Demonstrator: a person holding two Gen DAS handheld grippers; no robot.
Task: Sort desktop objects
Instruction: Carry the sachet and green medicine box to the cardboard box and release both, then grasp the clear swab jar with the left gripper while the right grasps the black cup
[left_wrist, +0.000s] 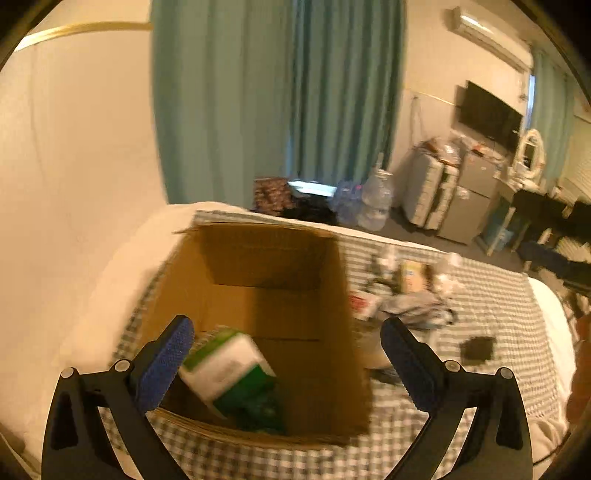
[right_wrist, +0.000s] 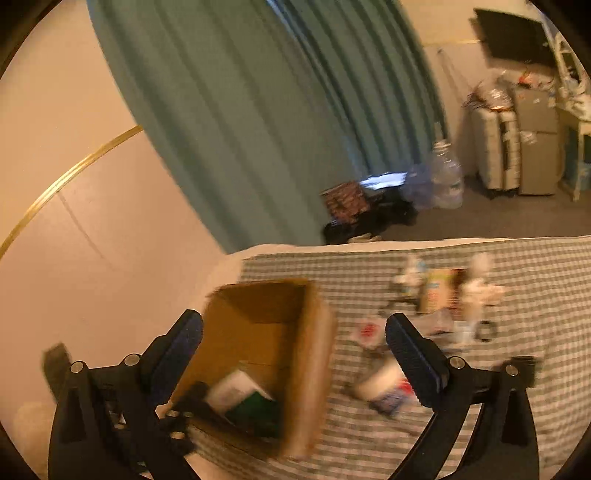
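Observation:
An open cardboard box (left_wrist: 269, 266) stands on a green checked cloth (left_wrist: 491, 295). A green and white carton (left_wrist: 229, 369) lies tilted inside it. My left gripper (left_wrist: 286, 358) is open and empty above the box's near edge. In the right wrist view the box (right_wrist: 273, 332) shows with the carton (right_wrist: 240, 395) inside. My right gripper (right_wrist: 295, 354) is open and empty above the box's right wall. Loose items lie right of the box: a white cup (right_wrist: 380, 380), a red and white packet (right_wrist: 367, 332), a yellow carton (right_wrist: 436, 291), small white bottles (right_wrist: 480, 284) and a black square (left_wrist: 478, 349).
The cloth covers a white bed against a beige wall (left_wrist: 74, 147). Teal curtains (left_wrist: 277, 92) hang behind. Water jugs (left_wrist: 375, 199), bags, a suitcase and a small fridge (left_wrist: 469, 199) stand on the floor beyond. Both views are blurred.

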